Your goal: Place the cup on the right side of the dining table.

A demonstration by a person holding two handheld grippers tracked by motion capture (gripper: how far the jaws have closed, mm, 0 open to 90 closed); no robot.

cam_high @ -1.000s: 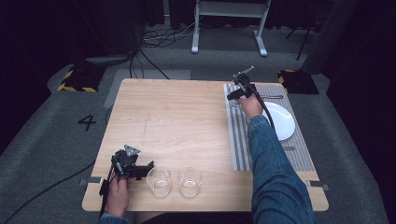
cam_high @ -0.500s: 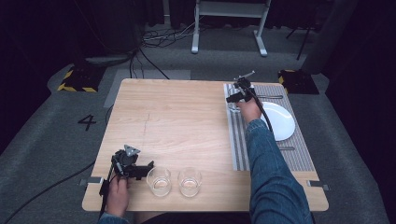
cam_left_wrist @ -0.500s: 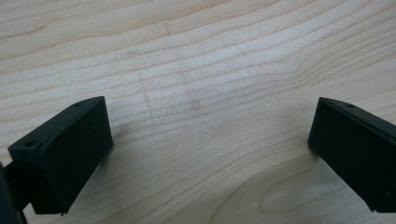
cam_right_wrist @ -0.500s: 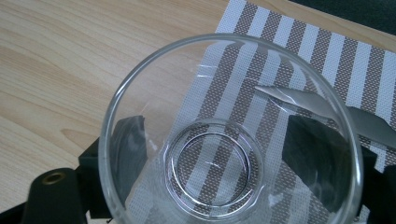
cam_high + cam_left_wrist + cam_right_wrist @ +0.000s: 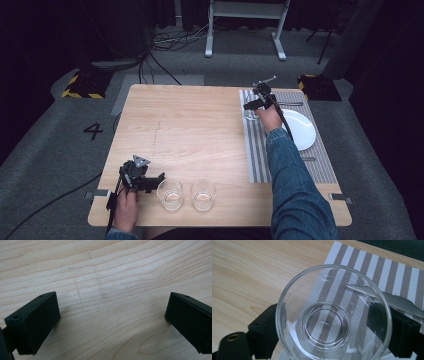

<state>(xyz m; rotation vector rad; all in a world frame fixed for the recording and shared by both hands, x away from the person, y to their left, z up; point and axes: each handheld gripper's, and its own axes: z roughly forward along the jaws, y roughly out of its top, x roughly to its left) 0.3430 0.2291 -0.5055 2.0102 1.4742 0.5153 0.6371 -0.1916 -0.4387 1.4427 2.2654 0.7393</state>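
The right gripper (image 5: pixel 253 106) clasps a glass (image 5: pixel 333 312) over the striped mat (image 5: pixel 260 150), at 10 o'clock from the plate (image 5: pixel 302 131). The left gripper (image 5: pixel 150 181) rests wide apart on the table (image 5: pixel 200 130).

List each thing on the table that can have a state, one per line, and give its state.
Left gripper: open, over bare wood.
Right gripper: shut on held glass, upright, empty.
Two near glasses: upright on table.
Plate: empty, on striped mat.
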